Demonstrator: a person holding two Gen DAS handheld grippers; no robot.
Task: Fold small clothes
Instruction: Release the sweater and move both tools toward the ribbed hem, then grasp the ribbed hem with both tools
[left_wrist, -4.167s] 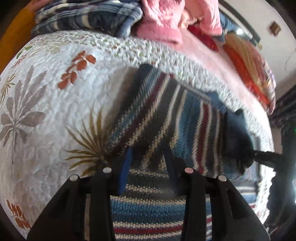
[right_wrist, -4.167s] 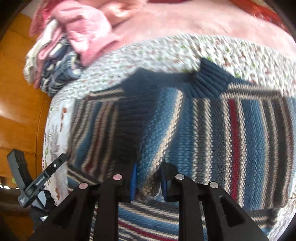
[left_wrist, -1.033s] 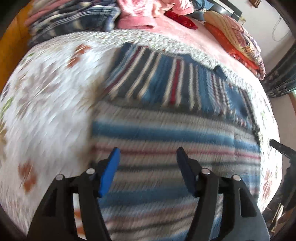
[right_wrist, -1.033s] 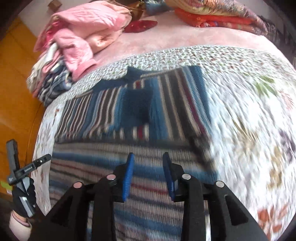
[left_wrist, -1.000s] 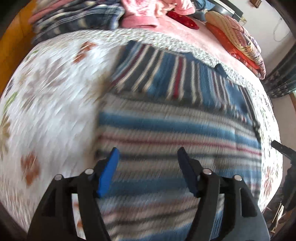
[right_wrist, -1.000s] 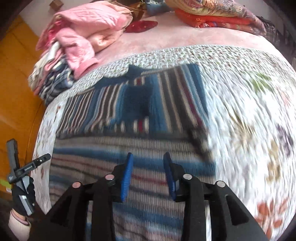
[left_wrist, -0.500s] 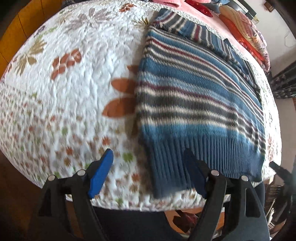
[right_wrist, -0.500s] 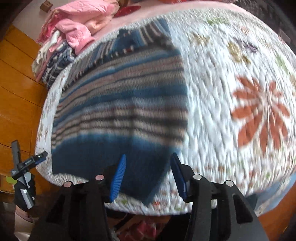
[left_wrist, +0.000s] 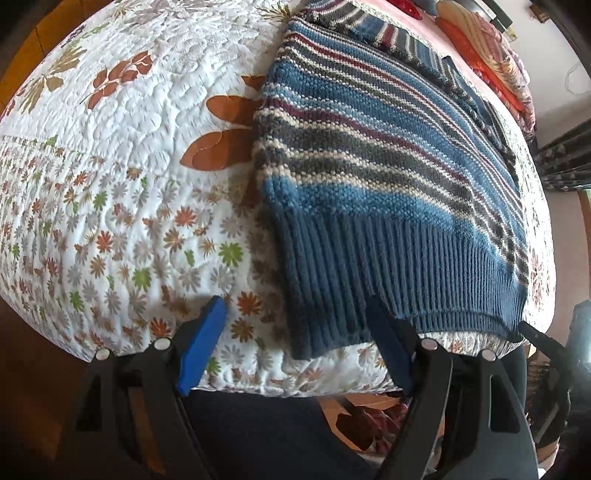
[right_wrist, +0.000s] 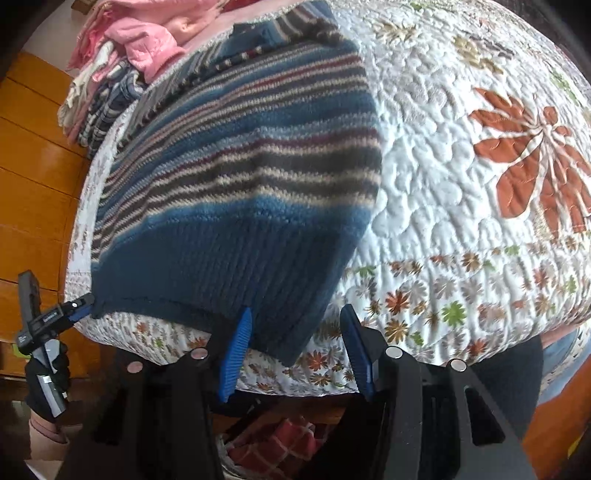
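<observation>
A blue knitted sweater with cream, grey and maroon stripes lies flat on the floral quilt, its ribbed blue hem at the near bed edge. My left gripper stands open at the hem's left corner, which sits between the blue pads without touching them. In the right wrist view the same sweater reaches the bed edge, and my right gripper is open around the hem's right corner. The left gripper also shows at the far left, by the hem's other corner.
A pile of pink and plaid clothes lies at the far end of the bed. Orange wood panelling is on the left. Folded orange and patterned bedding lies beyond the sweater. The bed edge drops off just below both grippers.
Both grippers let go of the folded sleeves and pulled back from the middle of the sweater to its hem at the near bed edge. Both opened wider.
</observation>
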